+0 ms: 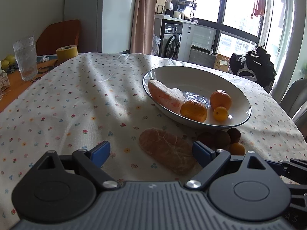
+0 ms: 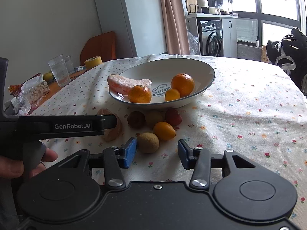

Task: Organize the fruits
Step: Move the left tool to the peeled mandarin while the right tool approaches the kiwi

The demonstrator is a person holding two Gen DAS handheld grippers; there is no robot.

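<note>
Left gripper [image 1: 151, 151], jaws wide apart, nothing held; a peeled citrus segment [image 1: 167, 150] lies on the floral tablecloth [image 1: 76, 99] btwn its blue pads. Right gripper [image 2: 157, 153], jaws also wide apart & empty; a brown kiwi-like fruit [image 2: 148, 142] sits just ahead of them, beside the left pad. White bowl [image 2: 203, 67] w/ dark rim holds a larger peeled segment [image 2: 124, 83], two oranges [image 2: 182, 84] & a small kumquat [image 2: 172, 94]. In front of the bowl, on the cloth: another kumquat [image 2: 164, 131], a strawberry [image 2: 173, 117], two brownish round fruits [image 2: 136, 119]. Left gripper's body [image 2: 57, 126] crosses the right-wrist view, w/ the person's hand [image 2: 15, 164] on its grip.
</note>
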